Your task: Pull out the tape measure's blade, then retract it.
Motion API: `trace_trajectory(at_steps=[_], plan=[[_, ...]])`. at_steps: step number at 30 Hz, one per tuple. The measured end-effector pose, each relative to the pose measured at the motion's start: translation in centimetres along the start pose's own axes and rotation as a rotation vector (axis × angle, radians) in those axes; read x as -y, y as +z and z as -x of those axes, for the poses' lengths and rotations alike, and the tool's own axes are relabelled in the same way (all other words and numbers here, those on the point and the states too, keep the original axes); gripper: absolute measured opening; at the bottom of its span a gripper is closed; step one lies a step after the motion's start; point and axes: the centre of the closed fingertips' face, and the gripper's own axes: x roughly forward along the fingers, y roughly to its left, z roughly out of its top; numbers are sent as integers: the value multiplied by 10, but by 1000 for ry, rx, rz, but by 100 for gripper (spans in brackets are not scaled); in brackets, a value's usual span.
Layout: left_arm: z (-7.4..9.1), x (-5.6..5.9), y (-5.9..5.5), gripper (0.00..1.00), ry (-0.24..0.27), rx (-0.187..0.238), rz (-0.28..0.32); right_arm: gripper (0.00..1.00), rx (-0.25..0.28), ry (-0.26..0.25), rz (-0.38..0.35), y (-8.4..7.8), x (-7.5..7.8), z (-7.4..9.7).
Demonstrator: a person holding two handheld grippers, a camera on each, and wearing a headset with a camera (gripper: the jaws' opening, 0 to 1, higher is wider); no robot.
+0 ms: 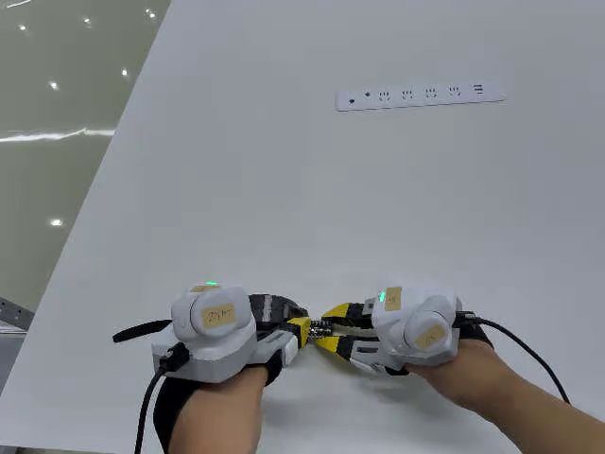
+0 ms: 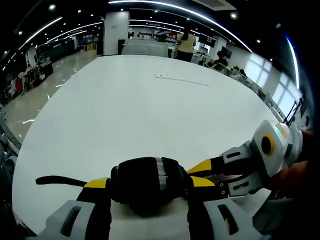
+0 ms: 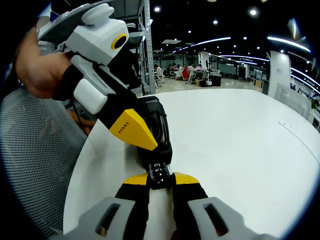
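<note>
head view: the white tabletop (image 1: 284,189) carried a white power strip (image 1: 421,95) far from the person. near the person, the two tools met tip to tip. the left tool (image 1: 291,323) was closed around the black tape measure (image 1: 274,308), which was low over the tabletop; i could not tell whether it touched it. the right tool (image 1: 331,328) pointed at it from the other side, and a very short piece of blade (image 1: 321,328) was between them. a black strap (image 1: 137,331) lay to the left of the left tool.

left gripper view: the left tool (image 2: 148,187) had its two yellow-tipped jaws pressed on both sides of the tape measure (image 2: 145,172), so it was open only as wide as the case. the strap (image 2: 55,180) reached out to the left. the right tool (image 2: 207,176) came in from the right, its tips just beside the case. the power strip (image 2: 180,78) lay well apart.

right gripper view: the right tool (image 3: 160,180) was almost fully closed and pinched the end of the blade (image 3: 159,172), a dark piece with pale digits. the tape measure (image 3: 159,125) was just beyond it, close to the tabletop's edge.
</note>
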Motion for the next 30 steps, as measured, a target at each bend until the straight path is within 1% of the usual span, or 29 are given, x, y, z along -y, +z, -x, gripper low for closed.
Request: trace_trajectory(at_steps=[2, 4, 6, 8, 9, 12, 14, 16, 18, 19, 21, 23, 28, 29, 30], plan=[[2, 1, 3, 58, -2, 1, -20, 20, -7, -3, -4, -2, 1, 3], [4, 1, 7, 58, -8, 15, -39, 22, -12, -4, -19, -3, 0, 8], [5, 1, 11, 58, -18, 26, -38, 23, -16, -7, -22, -4, 0, 11], [6, 3, 12, 58, -37, 15, -26, 24, -17, -12, -36, -4, 0, 15], [7, 3, 14, 58, -39, 16, -27, 26, -21, -15, -43, -3, 1, 16], [9, 4, 17, 58, -57, 17, -46, 29, -15, -19, -62, -2, 0, 22], [10, 4, 15, 58, -70, 4, -45, 30, -17, -27, -65, -1, 0, 26], [11, 5, 14, 58, -83, 3, -46, 31, -14, -29, -79, 0, 0, 29], [13, 6, 12, 58, -103, -6, -88, 32, -21, -30, -85, 0, -1, 33], [14, 5, 11, 58, -108, -6, -93, 32, -20, -27, -92, 1, -1, 36], [15, 5, 9, 59, -129, -12, -95, 34, -28, -33, -107, 1, 0, 40], [16, 5, 6, 59, -149, -24, -118, 36, -30, -39, -124, 1, 2, 45], [24, 3, 9, 60, -179, -21, -152, 39, -42, -55, -139, 1, 3, 57], [25, 3, 8, 60, -195, -30, -167, 40, -41, -61, -140, 2, 3, 61], [26, 2, 6, 60, -197, -42, -171, 40, -41, -68, -143, 2, 4, 63]])
